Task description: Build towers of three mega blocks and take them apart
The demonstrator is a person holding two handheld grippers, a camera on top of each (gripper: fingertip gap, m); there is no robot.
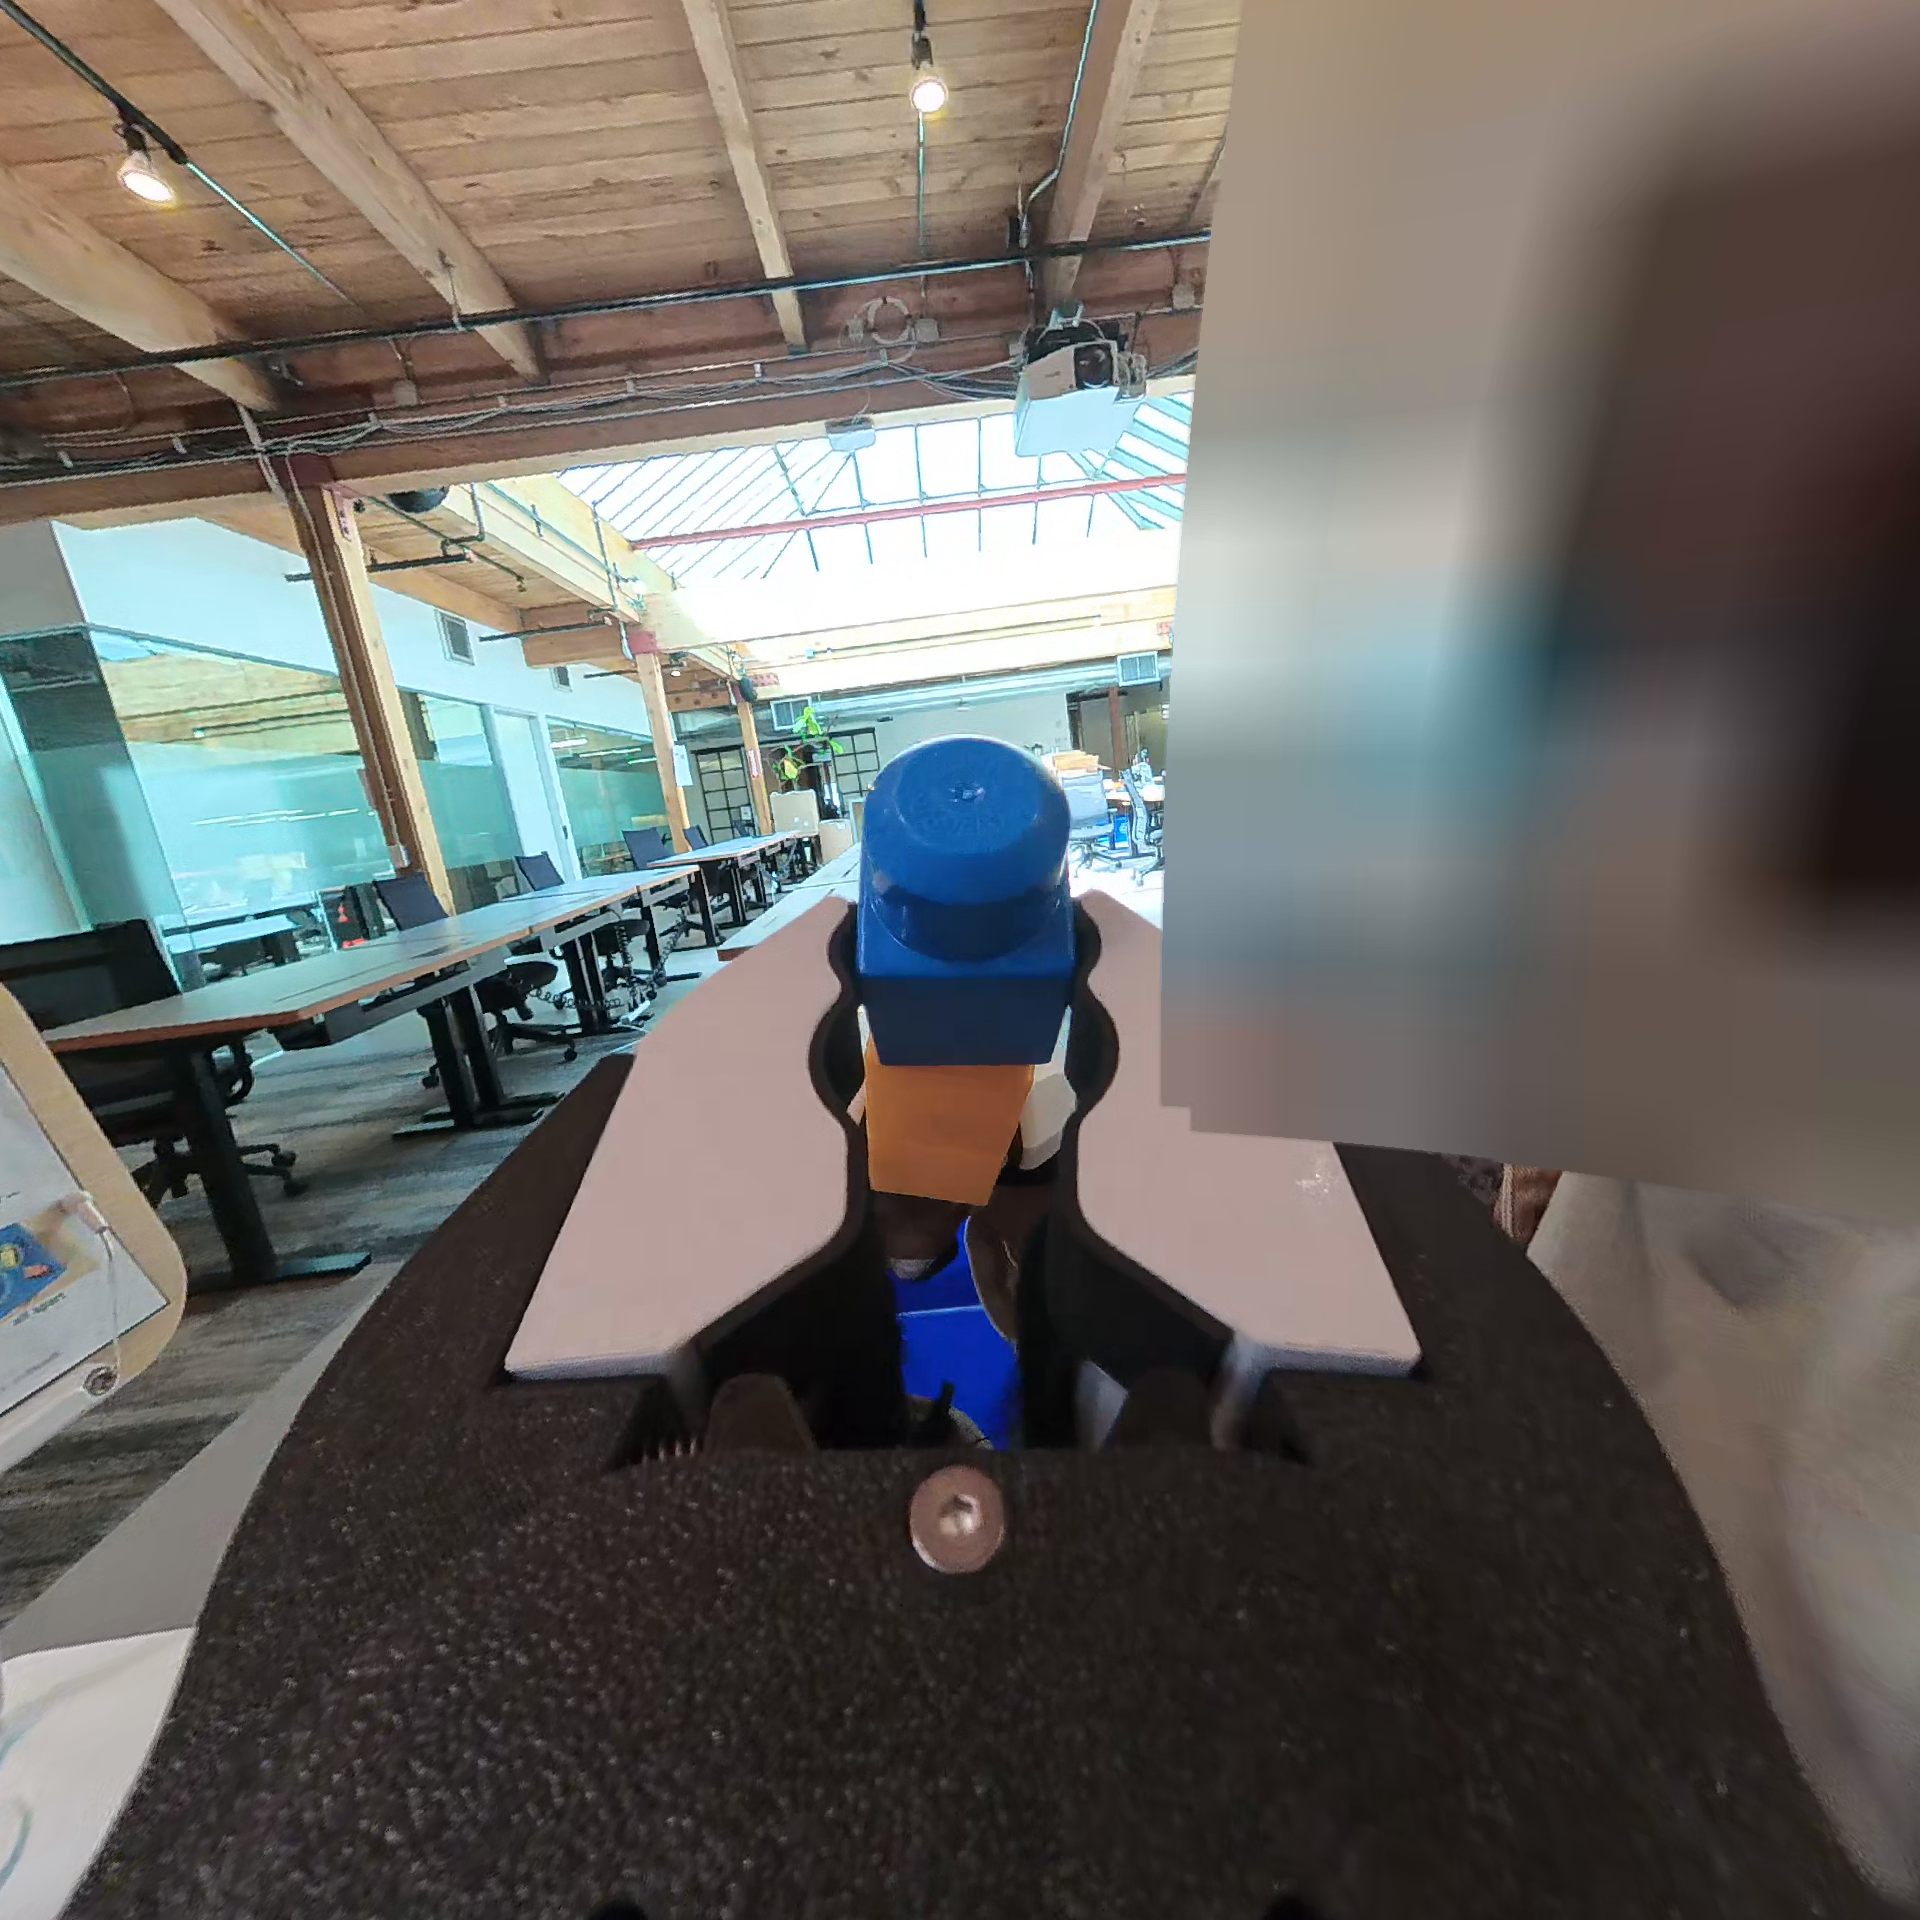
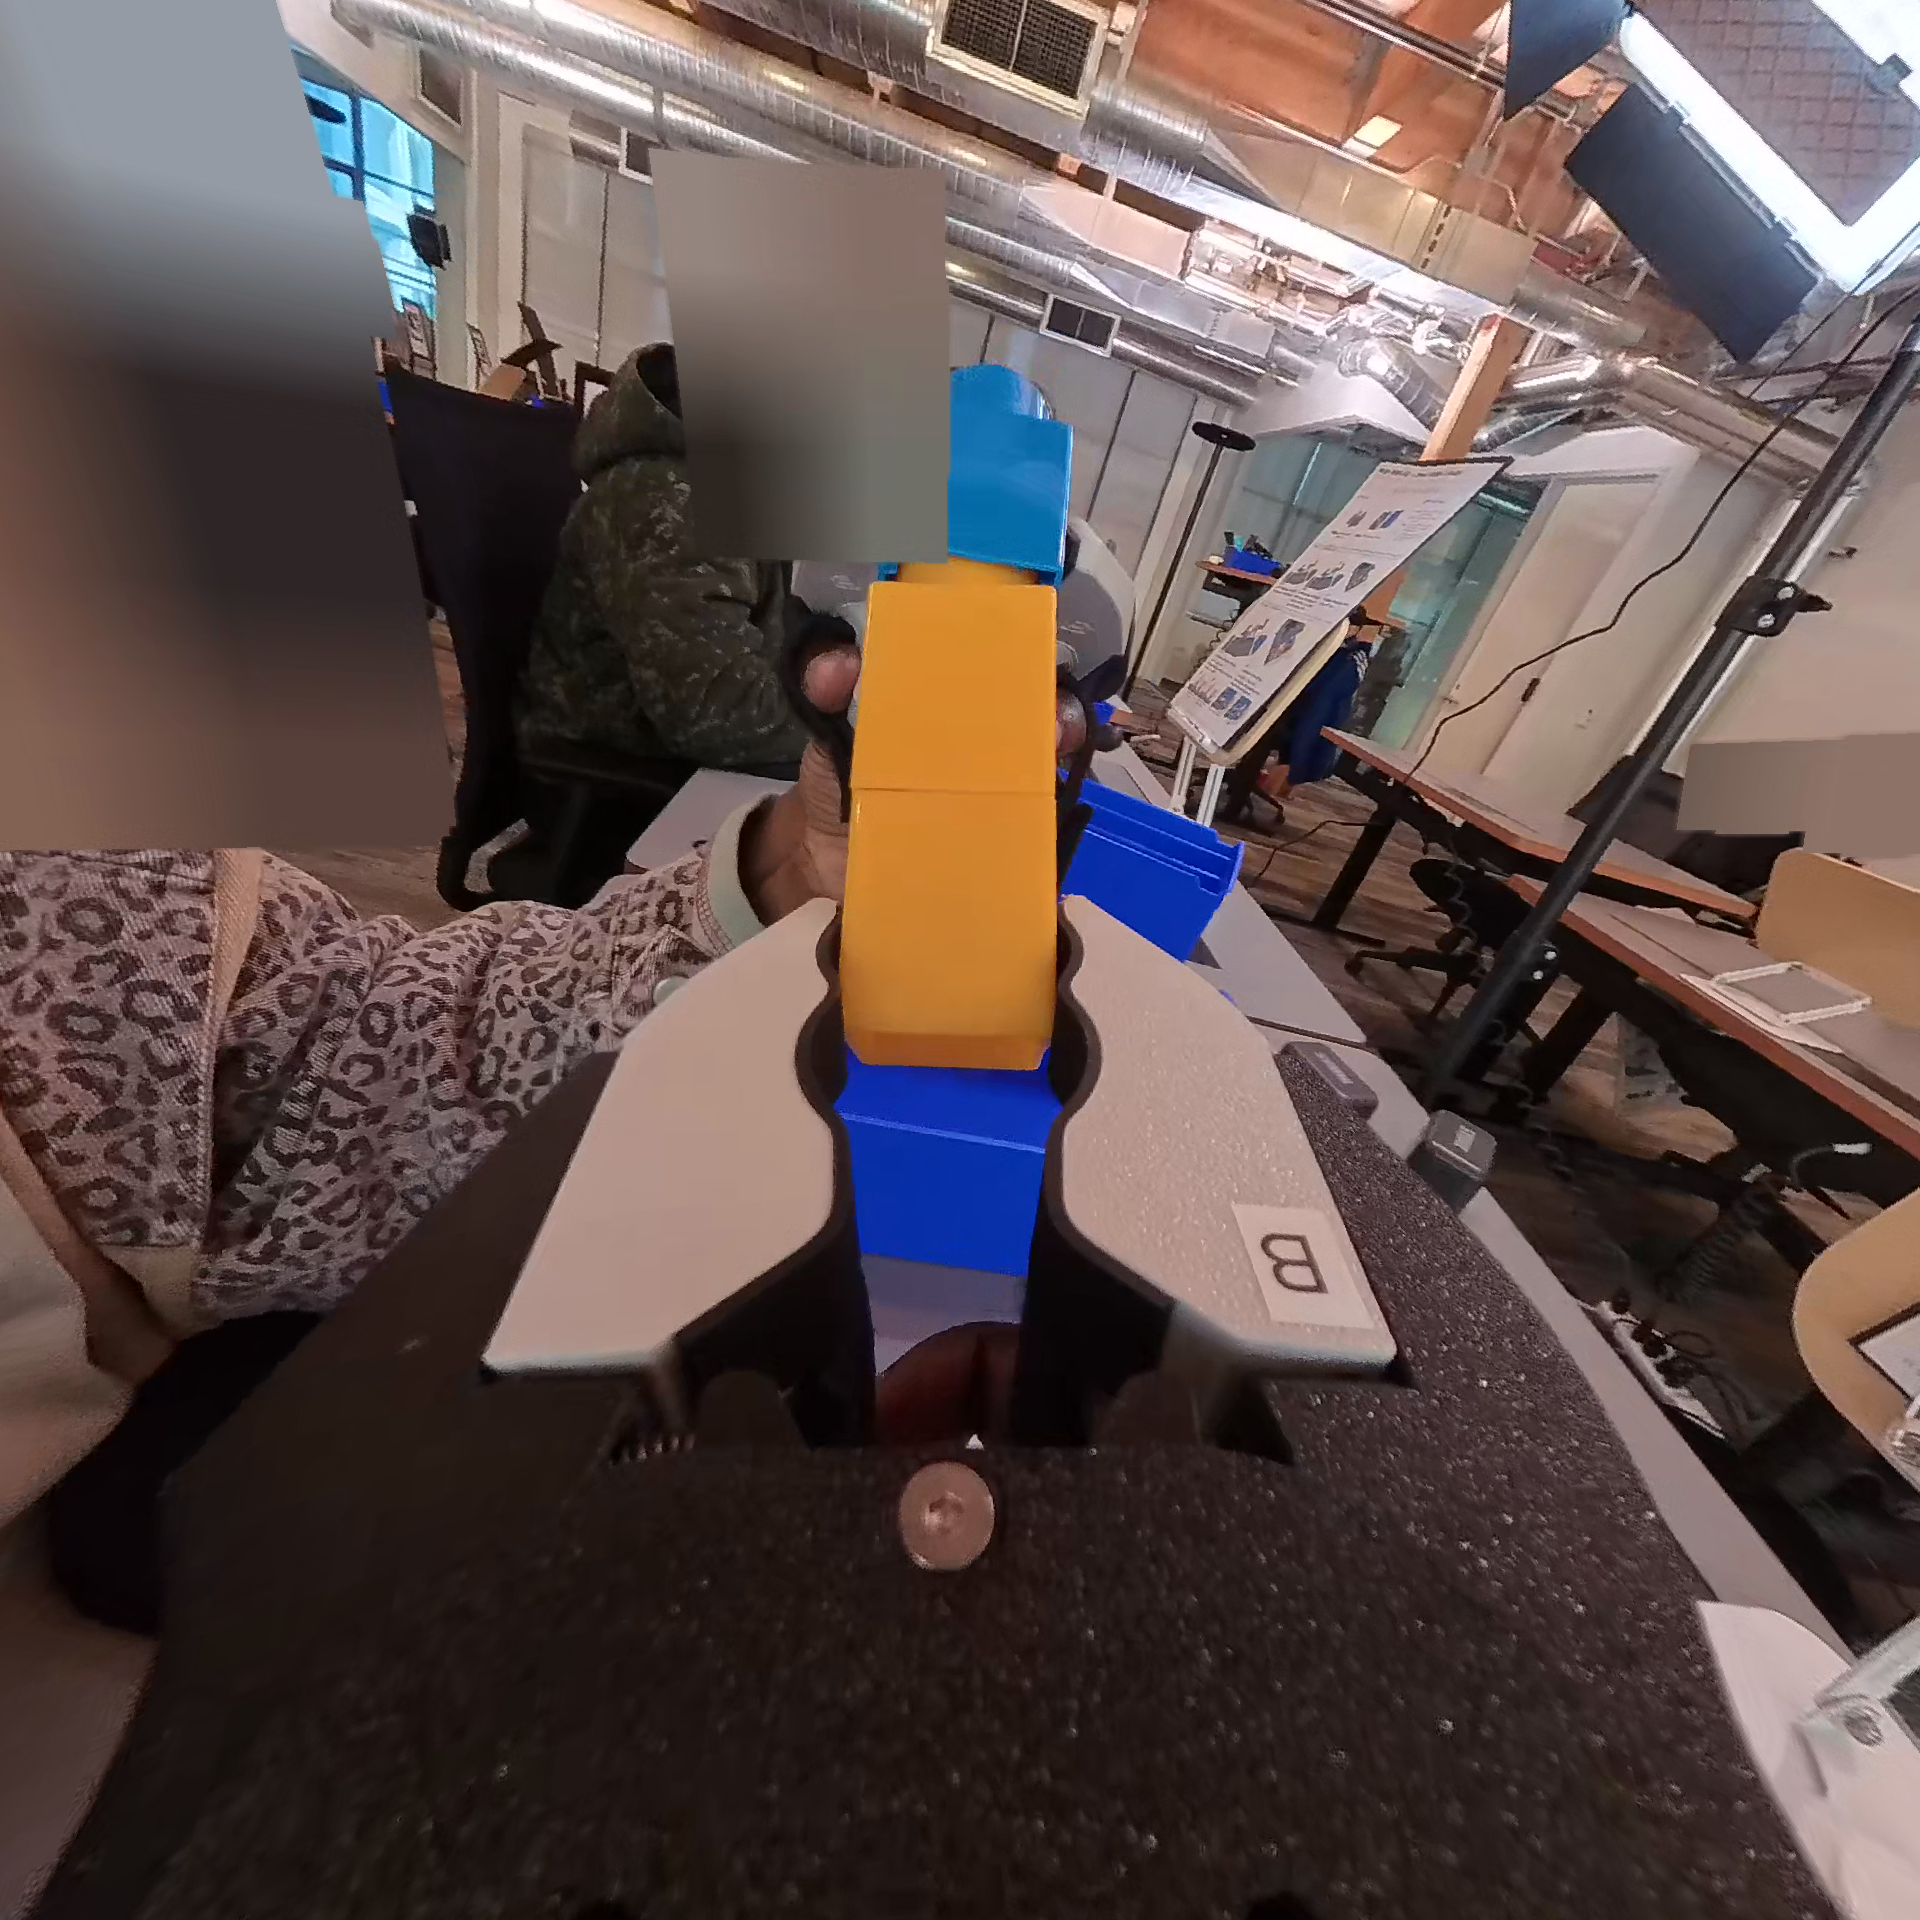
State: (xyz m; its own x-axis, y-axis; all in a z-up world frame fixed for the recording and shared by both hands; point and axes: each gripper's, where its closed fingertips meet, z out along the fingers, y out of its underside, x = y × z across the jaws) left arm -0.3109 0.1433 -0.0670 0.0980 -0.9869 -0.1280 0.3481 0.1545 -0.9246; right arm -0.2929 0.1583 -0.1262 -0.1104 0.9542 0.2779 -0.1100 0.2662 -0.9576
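Observation:
In the left wrist view my left gripper (image 1: 966,935) points up toward the ceiling and is shut on a dark blue block (image 1: 966,987) with its stud on top. An orange block (image 1: 940,1127) is joined under it, and more blue (image 1: 956,1340) shows lower between the fingers. In the right wrist view my right gripper (image 2: 951,935) is shut on a tower: a blue block (image 2: 940,1174) at the base, two yellow blocks (image 2: 951,800) above it, and a light blue block (image 2: 1013,488) on top. A hand (image 2: 800,831) and dark finger parts sit just behind the upper yellow block.
A leopard-print sleeve (image 2: 260,1018) fills the left of the right wrist view. Behind are a seated person in a camouflage hoodie (image 2: 644,623), blue bins (image 2: 1153,873), a poster board (image 2: 1340,592), a black stand pole (image 2: 1662,748) and desks (image 2: 1621,914). Office desks (image 1: 416,956) stand far off in the left wrist view. The grippers' ends are close to 7 centimetres from one another.

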